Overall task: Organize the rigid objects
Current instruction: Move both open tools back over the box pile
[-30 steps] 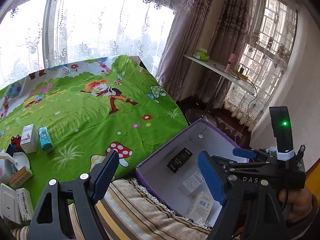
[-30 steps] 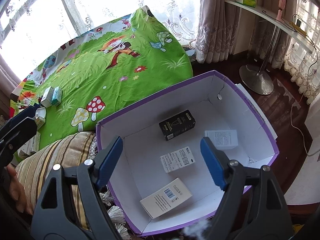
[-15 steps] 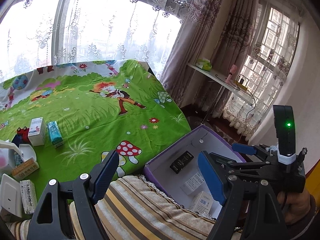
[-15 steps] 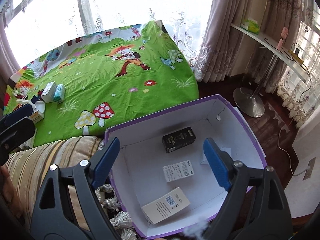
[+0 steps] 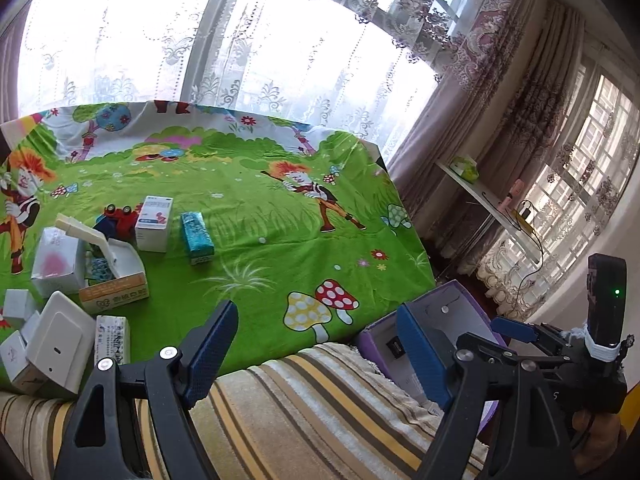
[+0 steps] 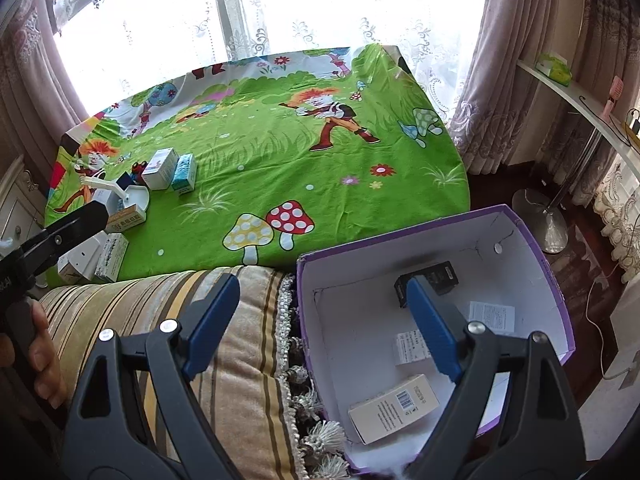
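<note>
A glossy green cartoon cloth (image 5: 256, 216) with mushrooms and figures covers the table, smooth apart from a few creases. At its near-left end sits a cluster of small cardboard cartons: a white box with blue print (image 5: 153, 223) standing upright, a teal box (image 5: 196, 236) just beside it, an orange-and-white box (image 5: 114, 294) with its flap raised, and a white plastic adapter-like block (image 5: 60, 344) near the edge. Something red lies behind the white box; it is too small to identify.

In front of the table lies a plush striped cushion (image 6: 224, 344) in tan, brown and yellow, fringed with tassels. Touching its right side is a purple cardboard bin (image 6: 536, 256) with matte white inner walls. Inside lie a black box (image 6: 436, 278), flat white cartons, and a cream box with a barcode (image 6: 394, 408).

The left gripper (image 5: 316, 354) hangs over the cushion, blue textured pads spread wide, holding nothing. The right gripper (image 6: 324, 326) is likewise spread and empty, straddling the bin's left wall.
</note>
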